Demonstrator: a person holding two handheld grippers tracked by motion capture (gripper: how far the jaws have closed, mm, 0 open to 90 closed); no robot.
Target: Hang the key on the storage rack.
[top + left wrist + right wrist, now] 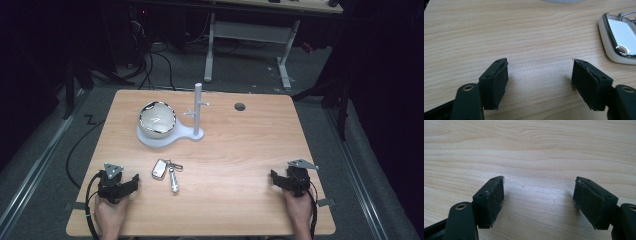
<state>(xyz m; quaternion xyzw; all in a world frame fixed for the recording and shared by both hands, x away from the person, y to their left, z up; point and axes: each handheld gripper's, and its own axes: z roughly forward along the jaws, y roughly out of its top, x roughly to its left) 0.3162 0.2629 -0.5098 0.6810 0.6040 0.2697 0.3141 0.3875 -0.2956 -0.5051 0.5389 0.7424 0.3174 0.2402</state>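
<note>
**Key fob lying off the left tongs**

The key fob (159, 169) with its ring and metal pendant lies on the worktop (240, 150), just right of the left tongs (131, 181), long axis pointing away from the person. Right tongs (274, 176) rest well apart. Both stand wide open, empty, low and level.

left gripper (131, 181): black, two flat jaws with rough dark pads (499, 85), small screw holes on top
left gripper plate: grey, three corners, on top
left gripper cable (89, 207): black, runs back past the hand
right gripper (274, 176): black, same two jaws with fuzzy pads (495, 200), a brass ring in each arm
right gripper plate: grey, three corners
hands (111, 216): bare, no sleeves seen
</note>
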